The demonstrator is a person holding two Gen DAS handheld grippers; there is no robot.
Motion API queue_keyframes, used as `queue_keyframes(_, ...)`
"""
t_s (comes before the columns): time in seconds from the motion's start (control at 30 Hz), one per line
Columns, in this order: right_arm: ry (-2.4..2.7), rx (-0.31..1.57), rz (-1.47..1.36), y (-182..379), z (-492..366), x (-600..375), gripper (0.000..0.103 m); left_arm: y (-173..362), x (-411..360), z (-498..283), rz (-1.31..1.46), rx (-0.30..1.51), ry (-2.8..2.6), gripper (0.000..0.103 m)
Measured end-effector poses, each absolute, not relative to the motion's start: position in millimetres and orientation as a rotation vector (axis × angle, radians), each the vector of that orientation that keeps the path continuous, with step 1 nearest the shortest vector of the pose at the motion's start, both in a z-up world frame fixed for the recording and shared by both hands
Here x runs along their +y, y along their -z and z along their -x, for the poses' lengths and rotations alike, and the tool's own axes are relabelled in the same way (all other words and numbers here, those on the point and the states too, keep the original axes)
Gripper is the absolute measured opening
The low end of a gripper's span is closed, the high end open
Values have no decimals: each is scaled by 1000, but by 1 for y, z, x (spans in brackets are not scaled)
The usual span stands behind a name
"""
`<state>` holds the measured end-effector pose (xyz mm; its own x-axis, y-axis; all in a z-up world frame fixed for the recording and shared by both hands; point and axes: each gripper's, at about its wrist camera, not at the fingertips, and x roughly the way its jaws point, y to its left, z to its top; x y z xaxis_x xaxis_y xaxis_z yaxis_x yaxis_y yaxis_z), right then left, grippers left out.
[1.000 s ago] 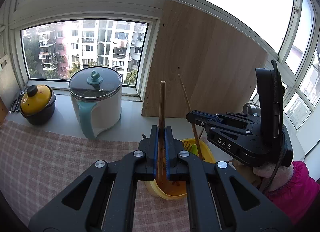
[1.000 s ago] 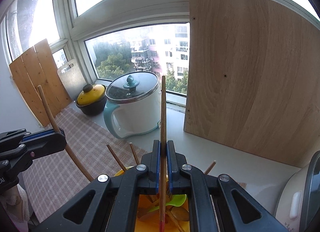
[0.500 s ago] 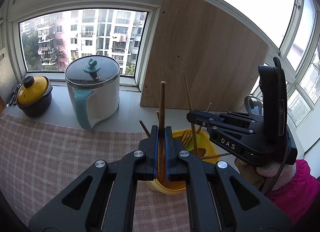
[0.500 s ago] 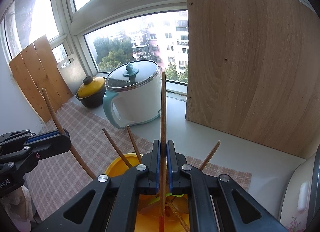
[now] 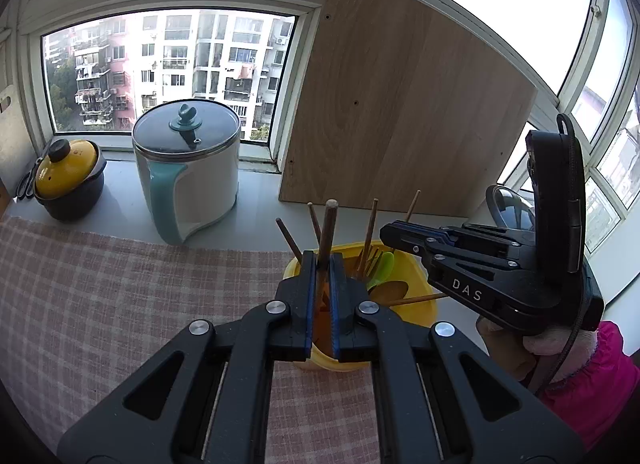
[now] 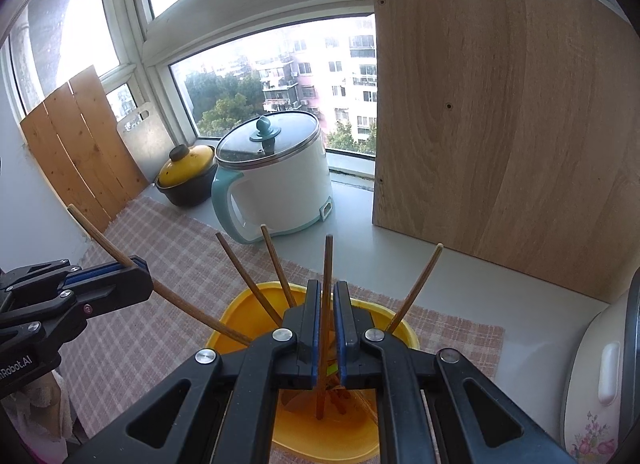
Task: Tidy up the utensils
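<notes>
left wrist: left gripper [image 5: 321, 264] clamped on wooden stick [image 5: 326, 232], now lower over yellow holder [image 5: 424, 296]. right wrist: right gripper [image 6: 327, 304] just opening, narrow gap, chopstick [image 6: 327, 264] loose between pads, tip dropped into holder: released, left's next.

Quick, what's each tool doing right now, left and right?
Left tool: closed on a wooden chopstick.
Right tool: open, just been opening; second chopstick stands loose inside it, in the yellow cup.
</notes>
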<state>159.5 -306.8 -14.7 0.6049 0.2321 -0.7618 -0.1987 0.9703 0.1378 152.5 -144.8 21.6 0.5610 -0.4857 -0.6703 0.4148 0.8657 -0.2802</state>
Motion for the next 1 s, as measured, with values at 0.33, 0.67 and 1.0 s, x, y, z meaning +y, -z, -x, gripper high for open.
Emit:
queue_keyframes(0.33, -249, 872, -38, 6, -134, -304, 25, -27, -137, -127, 92, 801, 530, 4)
queue_keyframes(0.67, -244, 824, -24, -12, -96, -298, 39, -35, -126, -94, 91, 768, 516, 4)
queue_keyframes(1.0, -220, 782, 5, -26, -59, -294, 62, -44, -119, -55, 73, 722, 502, 22)
